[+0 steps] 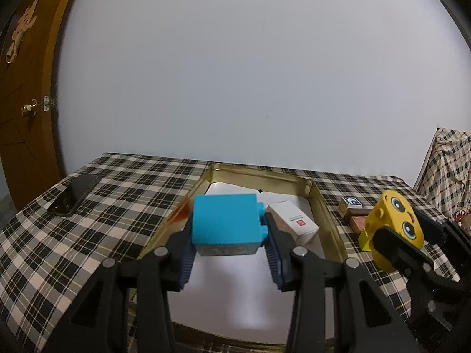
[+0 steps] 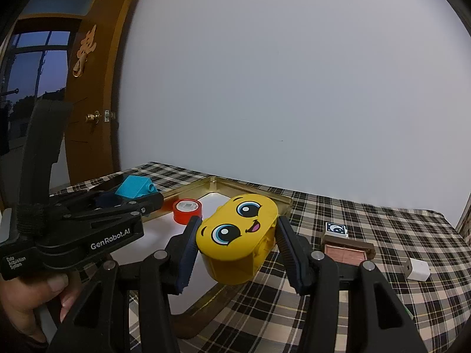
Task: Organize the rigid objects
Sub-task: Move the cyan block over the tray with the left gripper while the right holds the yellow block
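My left gripper is shut on a blue toy brick and holds it above the gold tray; the brick's studs point right. From the right wrist view the same blue brick shows at the left in that gripper. My right gripper is shut on a yellow smiley-face brick, lifted over the tray's right rim. The yellow brick also appears at the right of the left wrist view. A white carton lies inside the tray, and a red tape roll too.
A checked cloth covers the table. A dark phone lies at the far left. Right of the tray sit a small printed cube, a brown flat box and a white charger. A person's hand holds the left gripper. A wooden door stands behind.
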Demonstrator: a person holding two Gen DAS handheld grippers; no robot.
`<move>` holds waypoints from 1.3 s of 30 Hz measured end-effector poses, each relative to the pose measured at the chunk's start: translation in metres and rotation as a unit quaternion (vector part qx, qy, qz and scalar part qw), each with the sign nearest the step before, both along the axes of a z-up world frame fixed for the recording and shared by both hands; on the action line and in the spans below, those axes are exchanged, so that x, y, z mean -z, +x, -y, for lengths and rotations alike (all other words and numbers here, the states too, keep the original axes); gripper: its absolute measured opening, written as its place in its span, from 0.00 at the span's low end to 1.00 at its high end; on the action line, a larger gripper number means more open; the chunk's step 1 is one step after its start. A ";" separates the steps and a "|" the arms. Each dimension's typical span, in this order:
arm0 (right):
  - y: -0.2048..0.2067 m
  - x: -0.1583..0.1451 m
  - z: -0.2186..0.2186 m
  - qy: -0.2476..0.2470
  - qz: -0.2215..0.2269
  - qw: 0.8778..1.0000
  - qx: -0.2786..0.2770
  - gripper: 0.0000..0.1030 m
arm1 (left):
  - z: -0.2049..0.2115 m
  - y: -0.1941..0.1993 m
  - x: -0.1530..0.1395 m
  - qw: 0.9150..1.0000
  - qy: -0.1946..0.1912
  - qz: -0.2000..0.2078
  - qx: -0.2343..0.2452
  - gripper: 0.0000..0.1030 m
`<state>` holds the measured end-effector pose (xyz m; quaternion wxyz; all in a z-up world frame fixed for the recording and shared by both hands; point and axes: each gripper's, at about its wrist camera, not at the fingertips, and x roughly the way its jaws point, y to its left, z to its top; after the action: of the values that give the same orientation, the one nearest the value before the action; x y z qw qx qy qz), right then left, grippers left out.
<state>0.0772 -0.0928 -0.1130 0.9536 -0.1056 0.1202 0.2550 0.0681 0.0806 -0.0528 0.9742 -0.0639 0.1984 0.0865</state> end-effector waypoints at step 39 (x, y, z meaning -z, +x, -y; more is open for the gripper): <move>0.012 0.006 -0.030 -0.042 -0.019 0.999 -0.029 0.52 | -0.037 0.013 0.008 0.999 0.002 -0.036 -0.026 0.40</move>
<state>0.0893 -0.0630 -0.1186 0.9380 -0.1439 0.1459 0.2797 0.0807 0.1174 -0.0603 0.9641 -0.0644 0.2312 0.1141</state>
